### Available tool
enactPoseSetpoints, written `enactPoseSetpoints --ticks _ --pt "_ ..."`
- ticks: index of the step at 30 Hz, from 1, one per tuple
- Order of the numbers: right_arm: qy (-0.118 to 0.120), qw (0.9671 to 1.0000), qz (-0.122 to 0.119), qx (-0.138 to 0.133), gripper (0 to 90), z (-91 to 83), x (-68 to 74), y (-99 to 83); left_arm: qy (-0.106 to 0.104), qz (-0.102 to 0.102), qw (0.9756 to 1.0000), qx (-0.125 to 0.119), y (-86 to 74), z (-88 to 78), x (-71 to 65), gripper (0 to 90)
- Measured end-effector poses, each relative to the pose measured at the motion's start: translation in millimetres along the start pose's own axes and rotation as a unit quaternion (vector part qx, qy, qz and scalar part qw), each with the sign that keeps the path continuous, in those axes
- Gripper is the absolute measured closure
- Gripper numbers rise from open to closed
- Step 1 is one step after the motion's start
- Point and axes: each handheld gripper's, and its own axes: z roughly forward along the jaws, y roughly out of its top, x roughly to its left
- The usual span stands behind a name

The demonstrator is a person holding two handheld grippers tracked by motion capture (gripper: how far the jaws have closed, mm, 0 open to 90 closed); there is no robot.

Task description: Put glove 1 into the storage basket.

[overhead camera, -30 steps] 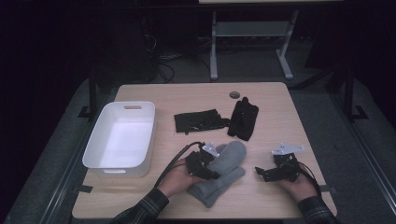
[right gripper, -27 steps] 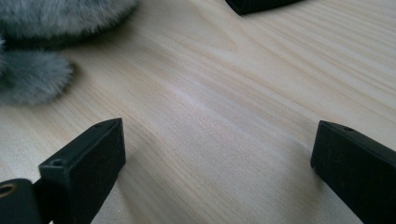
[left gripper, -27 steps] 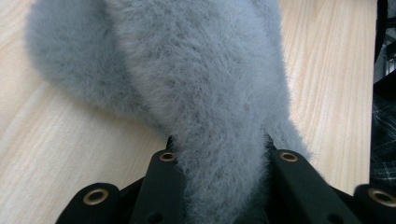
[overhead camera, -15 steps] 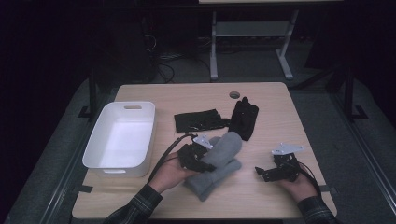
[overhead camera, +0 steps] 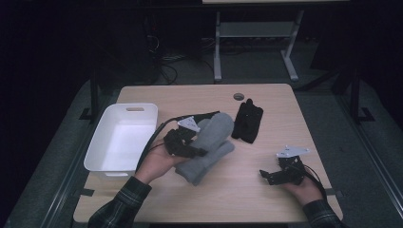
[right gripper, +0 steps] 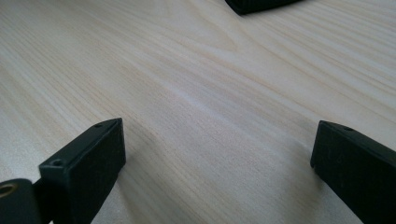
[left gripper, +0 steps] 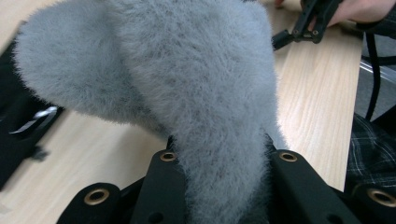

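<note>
The left gripper has its fingers clamped on a grey fleece mitten, which sits just left of the worktop centre, its upper end raised and its lower end against the wood. The right gripper rests at the 4 o'clock part of the worktop, fingers spread wide with bare wood between them.

Surroundings: a white bin stands at 9 o'clock, just beside the left hand. A black glove lies at 1 o'clock of the mitten, close to it. A second dark item lies directly behind the mitten, largely covered by it; its kind cannot be determined. A round hole sits near the far edge.

Open room: bare wood runs along the near edge and between the two grippers; the far strip is also free.

In the left gripper view the mitten blocks most of the sight ahead.
</note>
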Motion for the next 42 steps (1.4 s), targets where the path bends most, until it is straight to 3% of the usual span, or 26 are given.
enactPoseSetpoints --ticks 7,15,20,27,31,38,42 --pt "0.001 1.0000 0.002 0.001 3.0 -0.1 0.3 0.0 0.025 -0.018 0.9994 -0.015 -0.9 -37.3 17.7 74.1" --pt "0.001 1.0000 0.002 0.001 3.0 -0.1 0.3 0.0 0.062 -0.048 0.9966 -0.026 -16.3 -78.7 43.9 74.0" --pt "0.001 1.0000 0.002 0.001 3.0 -0.1 0.2 0.0 0.090 -0.079 0.9922 -0.033 -37.3 -104.7 65.8 74.0" --pt "-0.001 1.0000 0.004 0.002 3.0 -0.2 0.4 0.0 0.112 -0.140 0.9824 -0.053 -76.6 -134.0 105.9 74.0" --pt "-0.003 1.0000 0.003 0.000 3.0 0.1 0.0 0.1 0.123 -0.166 0.9777 -0.039 -99.2 -136.1 128.6 73.9" --pt "-0.005 1.0000 0.003 0.000 3.0 0.3 -0.2 0.3 0.089 -0.198 0.9762 -0.005 -125.2 -108.9 148.4 73.7" --pt "-0.005 1.0000 0.004 0.000 3.0 0.3 -0.3 0.3 0.090 -0.208 0.9737 0.020 -134.0 -96.5 154.4 73.1"
